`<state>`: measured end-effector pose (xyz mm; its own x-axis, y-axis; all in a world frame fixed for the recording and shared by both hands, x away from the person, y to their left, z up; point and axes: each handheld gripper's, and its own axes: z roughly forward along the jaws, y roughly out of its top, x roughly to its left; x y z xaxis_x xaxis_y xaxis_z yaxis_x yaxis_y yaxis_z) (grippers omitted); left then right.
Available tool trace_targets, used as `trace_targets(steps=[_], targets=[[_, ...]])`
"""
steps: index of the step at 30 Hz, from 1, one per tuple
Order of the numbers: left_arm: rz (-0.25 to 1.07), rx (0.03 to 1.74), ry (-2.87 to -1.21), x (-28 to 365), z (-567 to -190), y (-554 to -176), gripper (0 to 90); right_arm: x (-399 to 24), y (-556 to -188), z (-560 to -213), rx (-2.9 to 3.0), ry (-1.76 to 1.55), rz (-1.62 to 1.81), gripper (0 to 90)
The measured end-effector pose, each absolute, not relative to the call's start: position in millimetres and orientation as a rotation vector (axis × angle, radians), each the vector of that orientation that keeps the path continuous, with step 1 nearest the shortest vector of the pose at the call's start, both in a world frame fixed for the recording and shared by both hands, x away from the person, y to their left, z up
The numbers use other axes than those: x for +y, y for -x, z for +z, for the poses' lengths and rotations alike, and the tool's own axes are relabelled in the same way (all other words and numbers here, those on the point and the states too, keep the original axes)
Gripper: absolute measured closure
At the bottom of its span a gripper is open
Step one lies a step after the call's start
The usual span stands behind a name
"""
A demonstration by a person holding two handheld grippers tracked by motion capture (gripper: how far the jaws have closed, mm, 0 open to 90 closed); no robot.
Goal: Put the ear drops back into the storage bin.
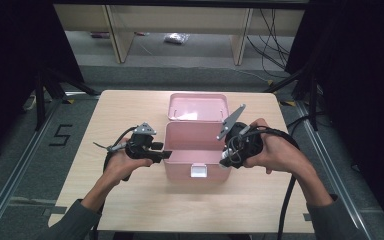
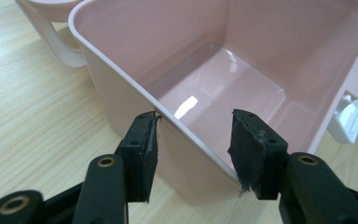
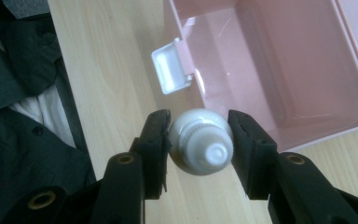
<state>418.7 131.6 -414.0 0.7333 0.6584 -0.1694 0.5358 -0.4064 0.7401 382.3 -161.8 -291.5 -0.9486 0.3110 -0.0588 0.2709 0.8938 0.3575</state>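
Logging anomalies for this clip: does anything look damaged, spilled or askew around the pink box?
One small thing: the rubber pad on the left gripper looks frayed along its edge. Otherwise nothing stands out: the pink box sits open and empty, its lid back, and the right gripper holds a white bottle cleanly.

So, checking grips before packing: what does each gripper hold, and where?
Right gripper: white plastic bottle, clamped across its shoulder. Left gripper: straddles the pink plastic box wall; contact unclear.

Pink box (image 2: 121,107): glossy smooth plastic. Table (image 1: 130,200): matt pale wood grain. White bottle (image 3: 200,147): smooth plastic, ribbed cap.
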Motion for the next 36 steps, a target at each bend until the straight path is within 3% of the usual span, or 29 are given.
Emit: trace_targets(steps=[22, 36], targets=[[0.175, 0.898, -2.095, 132.0, -414.8, -420.2, 50.7, -140.0, -441.2, -325.8, 2.933, -0.618, 0.435, 60.4], [0.185, 0.917, -2.073, 130.4, -415.4, -418.8, 50.8, -129.6, -457.0, -354.4, 2.952, -0.667, 0.379, 60.4]])
